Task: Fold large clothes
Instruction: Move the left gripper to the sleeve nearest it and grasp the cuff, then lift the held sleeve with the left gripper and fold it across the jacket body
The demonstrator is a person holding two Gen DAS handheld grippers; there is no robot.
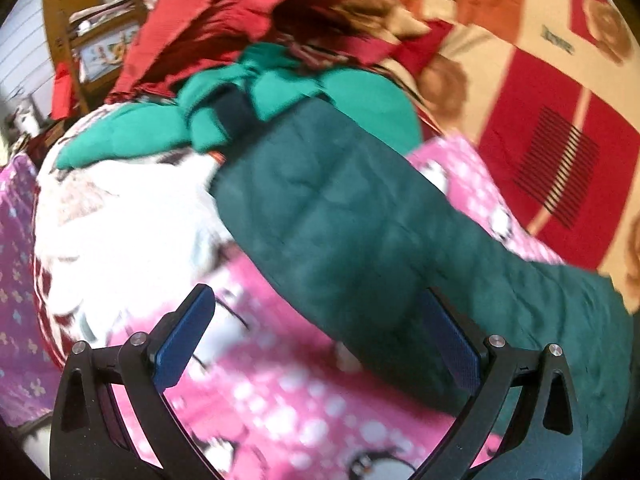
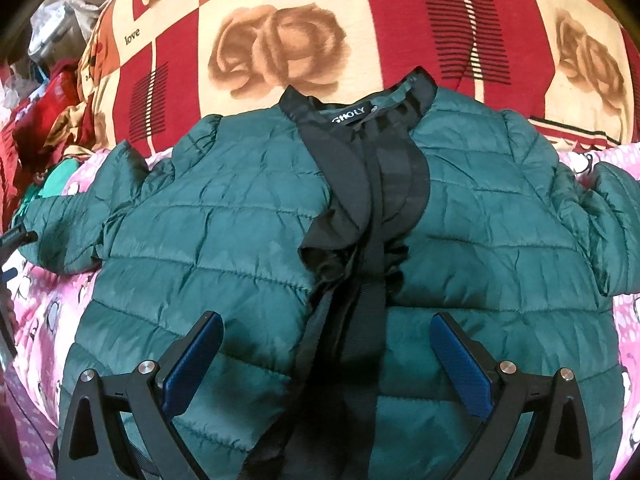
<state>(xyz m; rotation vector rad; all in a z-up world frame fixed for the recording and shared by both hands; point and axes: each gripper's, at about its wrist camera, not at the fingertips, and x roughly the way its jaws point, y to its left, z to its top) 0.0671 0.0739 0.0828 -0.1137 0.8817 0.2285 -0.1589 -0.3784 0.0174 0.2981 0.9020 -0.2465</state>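
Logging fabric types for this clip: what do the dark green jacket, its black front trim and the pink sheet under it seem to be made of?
Dark green jacket: looks like thin synthetic shell, perhaps nylon, padded; slight sheen, fine crinkles, stitched quilting. Black front trim: matte woven fabric, ruffled at the edges, fibre unclear. Pink sheet: soft printed cloth with cartoon figures, possibly fleece or cotton; too blurred to tell.

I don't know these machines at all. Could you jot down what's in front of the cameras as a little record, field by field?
Garment: dark green quilted jacket, spread flat, front up, black collar and trim
Sleeve: one sleeve stretched out sideways in the left view
Underneath: pink patterned sheet on a red and cream rose blanket
Nearby: lighter green garment, red clothes piled behind
Left tongs: open, above the sleeve, holding nothing
Right tongs: open, above the jacket's lower front, holding nothing
Folding: not yet begun
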